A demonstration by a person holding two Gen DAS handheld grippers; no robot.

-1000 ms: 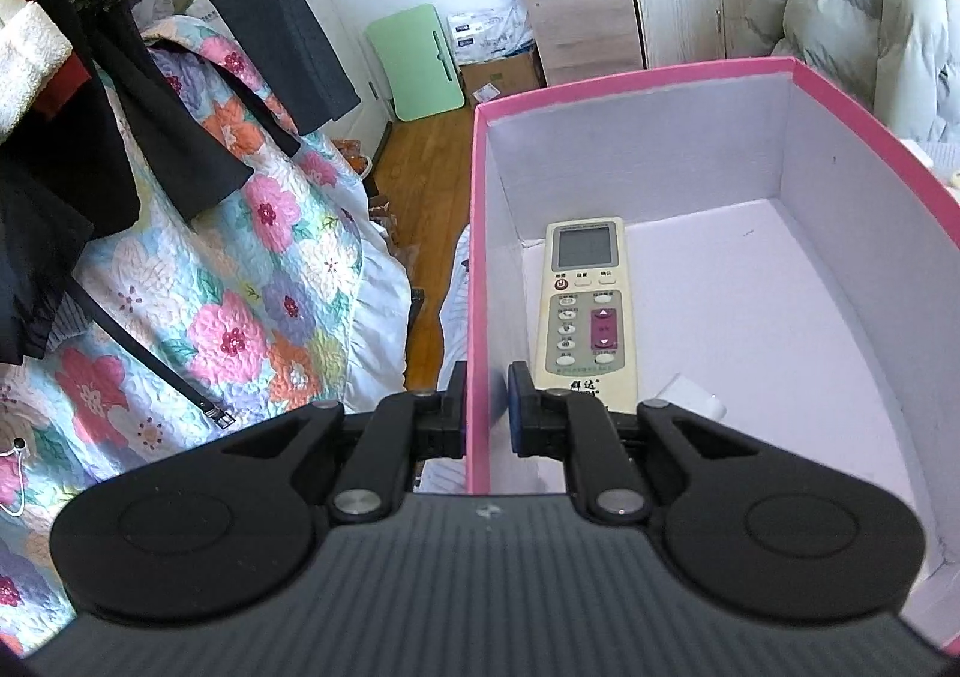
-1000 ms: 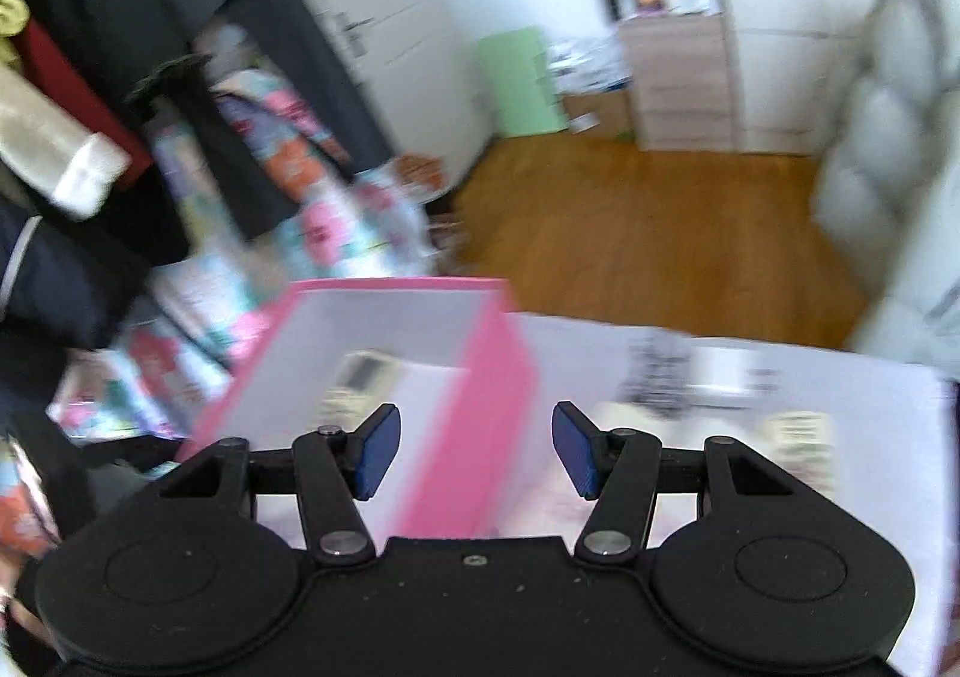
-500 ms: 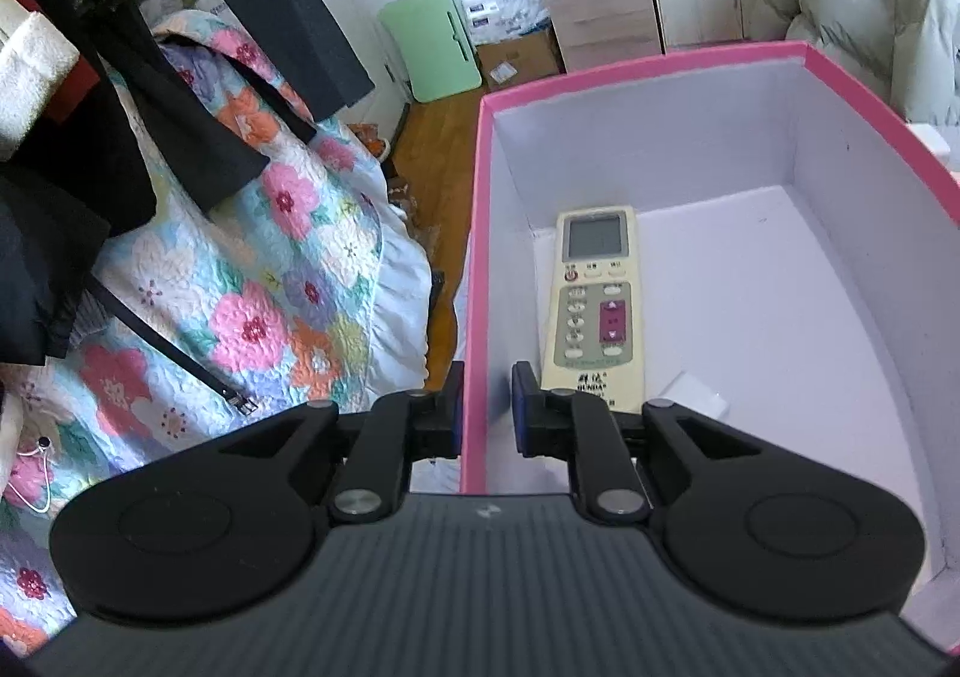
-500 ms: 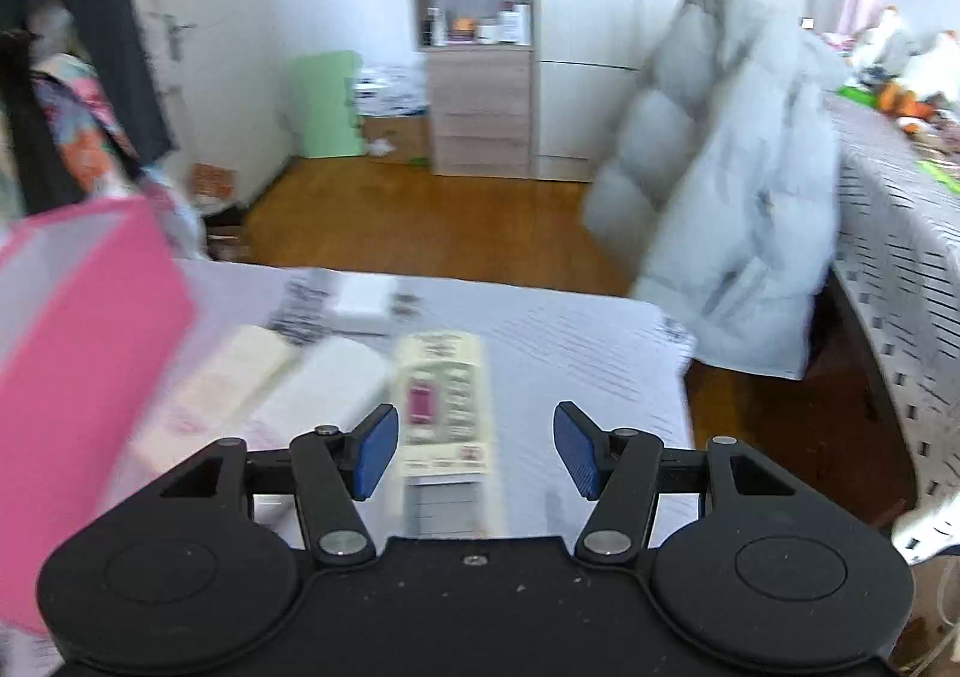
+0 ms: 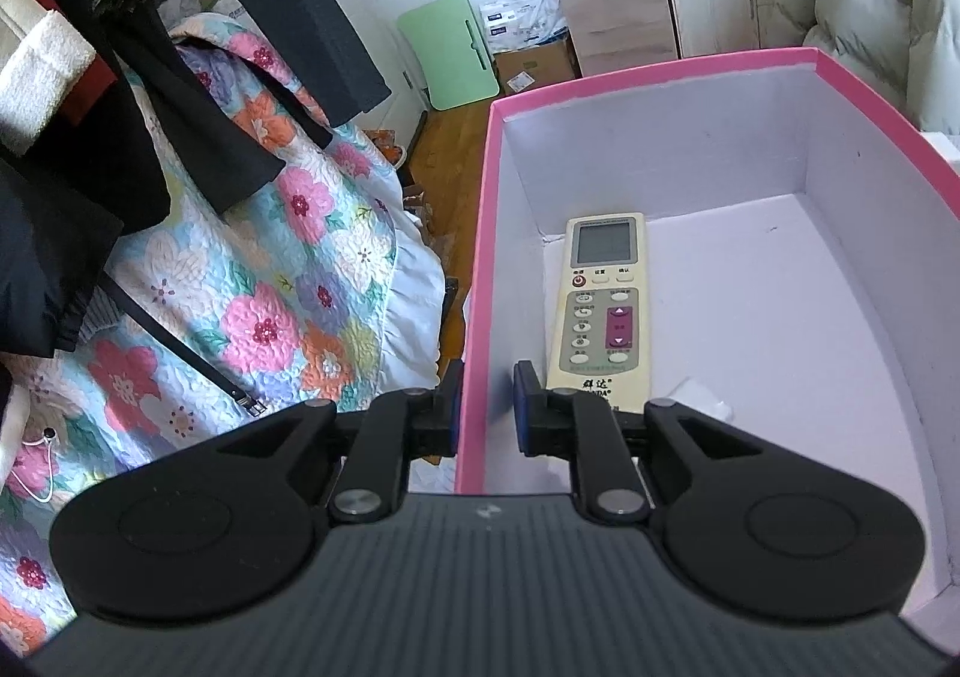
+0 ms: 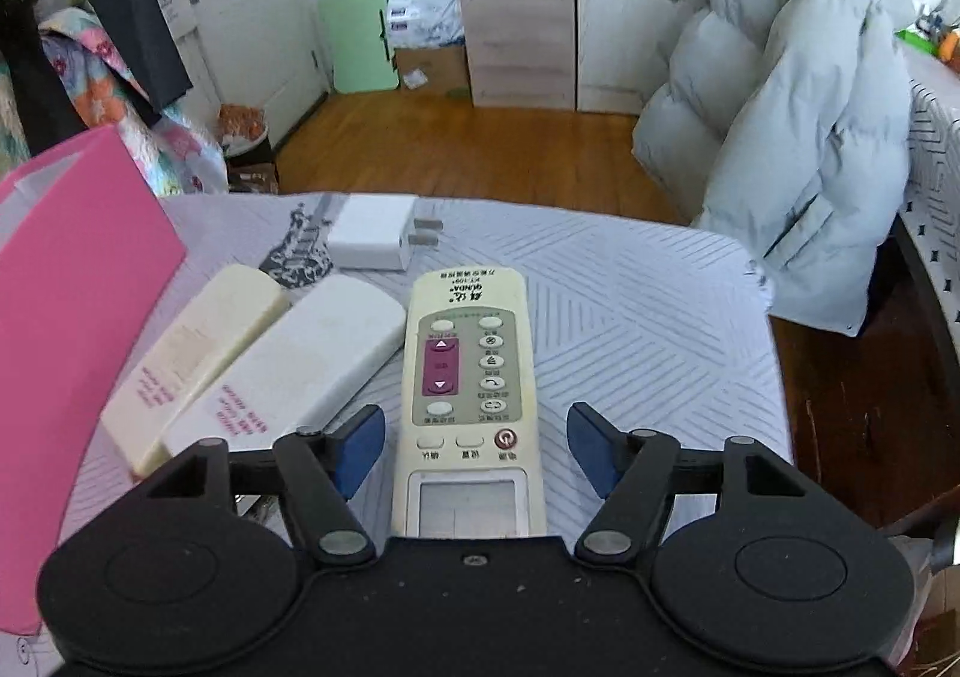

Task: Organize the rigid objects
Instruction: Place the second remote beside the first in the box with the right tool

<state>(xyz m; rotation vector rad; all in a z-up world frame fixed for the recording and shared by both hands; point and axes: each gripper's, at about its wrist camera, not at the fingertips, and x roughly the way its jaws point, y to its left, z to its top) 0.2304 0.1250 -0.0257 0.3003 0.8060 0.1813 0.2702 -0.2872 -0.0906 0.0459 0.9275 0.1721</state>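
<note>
A pink box (image 5: 654, 68) with a white inside holds one cream remote (image 5: 603, 308). My left gripper (image 5: 487, 407) is shut on the box's left wall, one finger on each side. In the right wrist view my right gripper (image 6: 475, 449) is open, its fingers on either side of a second cream remote (image 6: 468, 377) that lies face up on the grey patterned table (image 6: 630, 317). Two remotes lie face down to its left, a white one (image 6: 300, 365) and a cream one (image 6: 198, 347). The pink box (image 6: 72, 269) stands at the far left.
A white plug adapter (image 6: 375, 233) lies behind the remotes. A small white object (image 5: 699, 404) lies in the box by the remote. A grey puffer coat (image 6: 792, 137) hangs right of the table. A floral quilt (image 5: 240, 305) and dark clothes hang left of the box.
The right gripper has swung from the box rightwards and now straddles the face-up remote on the table. The left gripper keeps its hold on the box wall.
</note>
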